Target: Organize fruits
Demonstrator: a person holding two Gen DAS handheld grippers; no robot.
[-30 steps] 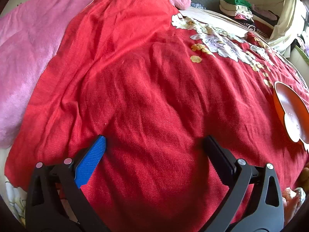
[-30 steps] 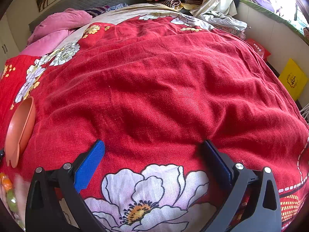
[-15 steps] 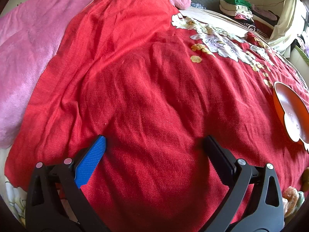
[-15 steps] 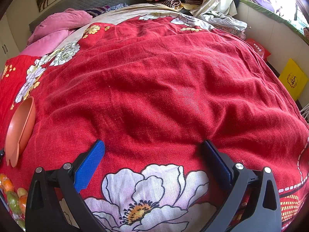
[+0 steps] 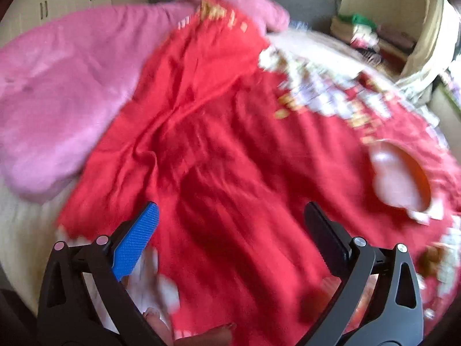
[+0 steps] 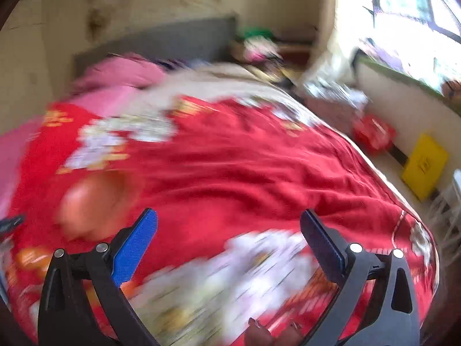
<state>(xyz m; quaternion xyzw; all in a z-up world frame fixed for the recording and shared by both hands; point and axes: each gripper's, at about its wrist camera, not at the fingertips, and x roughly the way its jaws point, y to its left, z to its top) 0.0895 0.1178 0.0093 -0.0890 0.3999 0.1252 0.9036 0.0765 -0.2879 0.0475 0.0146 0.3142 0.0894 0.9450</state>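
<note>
1. Two views, both motion-blurred. Left wrist view: left gripper (image 5: 230, 216) with jaws spread wide, nothing between them, held over a wrinkled red floral bedspread (image 5: 224, 150). Shallow orange plastic bowl (image 5: 403, 178) lying on the bedspread to the right, well apart from the fingers, apparently empty so far as the blur allows. Small brownish blurred fruits (image 5: 432, 259) near the lower right edge, apart from the bowl; kind impossible to tell. Pink plush blanket (image 5: 57, 101) at left.

2. Right wrist view: right gripper (image 6: 229, 222) likewise released and empty, above the same red bedspread (image 6: 259, 167). Orange bowl (image 6: 92, 201) blurred at left, just beyond the blue-padded finger (image 6: 135, 248). Orange blurred fruits (image 6: 31, 259) on the bedspread at lower left, outside the bowl. Yellow flat bag (image 6: 423, 164) on the floor at right.

3. Progress, as a judgement: no fruit gripped, none visibly in the bowl; sorting seemingly not begun, with every pick and placement left to do.
</note>
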